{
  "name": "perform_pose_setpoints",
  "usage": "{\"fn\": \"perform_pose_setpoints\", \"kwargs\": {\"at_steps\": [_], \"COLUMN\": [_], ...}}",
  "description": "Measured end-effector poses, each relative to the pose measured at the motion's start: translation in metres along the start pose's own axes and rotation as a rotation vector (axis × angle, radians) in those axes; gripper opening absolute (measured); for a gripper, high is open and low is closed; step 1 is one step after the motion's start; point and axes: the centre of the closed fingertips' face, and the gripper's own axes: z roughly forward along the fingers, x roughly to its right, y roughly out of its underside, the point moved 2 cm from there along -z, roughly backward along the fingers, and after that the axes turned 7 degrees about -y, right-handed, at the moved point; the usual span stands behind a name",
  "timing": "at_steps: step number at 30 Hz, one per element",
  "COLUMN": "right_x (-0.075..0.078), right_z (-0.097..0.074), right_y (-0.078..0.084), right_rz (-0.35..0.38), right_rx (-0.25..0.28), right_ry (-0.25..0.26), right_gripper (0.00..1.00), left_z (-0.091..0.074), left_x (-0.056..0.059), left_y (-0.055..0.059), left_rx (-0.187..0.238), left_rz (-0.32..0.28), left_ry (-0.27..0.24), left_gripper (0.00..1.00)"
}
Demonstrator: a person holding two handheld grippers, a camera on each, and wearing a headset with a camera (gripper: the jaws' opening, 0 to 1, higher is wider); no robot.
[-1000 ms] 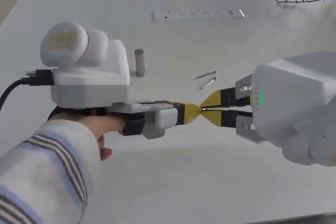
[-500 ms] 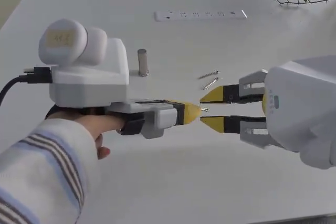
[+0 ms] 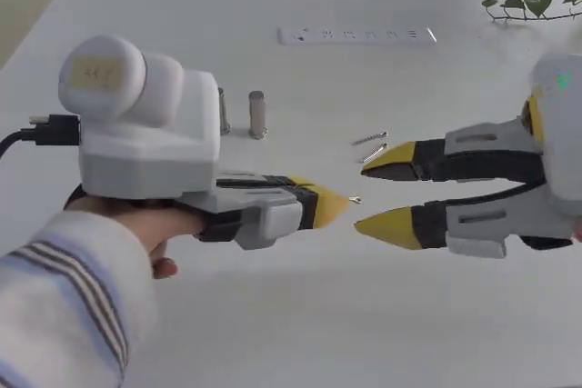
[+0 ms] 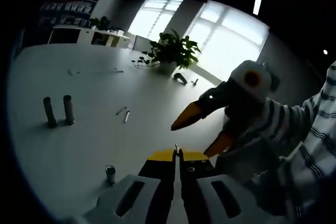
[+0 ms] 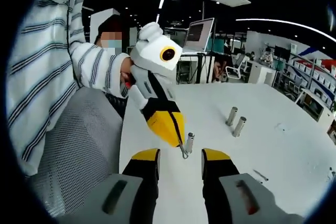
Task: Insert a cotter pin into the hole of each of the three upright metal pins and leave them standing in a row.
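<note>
Though its label [image 3: 102, 70] blurs, left gripper [image 3: 342, 199] seemingly pinches cotter pin [image 4: 177, 148].

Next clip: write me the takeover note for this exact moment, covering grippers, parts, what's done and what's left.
Left gripper: shut on a cotter pin that pokes out of its tip.
Right gripper: open, empty, facing that tip.
Metal pins, all upright: one, a second beside it, a third apart, near the left gripper.
Two loose cotter pins lie on the table.
Done: none appears inserted.
Left: all three insertions, then the row.
</note>
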Motion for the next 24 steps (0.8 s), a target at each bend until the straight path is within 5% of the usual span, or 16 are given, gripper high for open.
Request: {"fn": "perform_pose_setpoints", "kwargs": {"at_steps": [7,20,24], "right_x": [-0.006,-0.021,-0.023], "right_z": [-0.002,0.011,0.013], "right_y": [-0.001,-0.001,-0.001], "right_rz": [0.074,0.154,0.16], "right_rx": [-0.005,0.006,-0.003], "right_ry": [-0.17,-0.335,-0.343], "right_gripper": [0.24,0.18,0.14], "left_z": [-0.007,-0.014,-0.015], "left_x": [0.009,0.016,0.018], "left_y": [-0.004,-0.004,-0.004], "left_rx": [0.031,0.05,0.054], "left_rz": [0.11,0.22,0.246], "left_ry": [0.042,0.079,0.097], "left_gripper": [0.0,0.0,0.0]}}
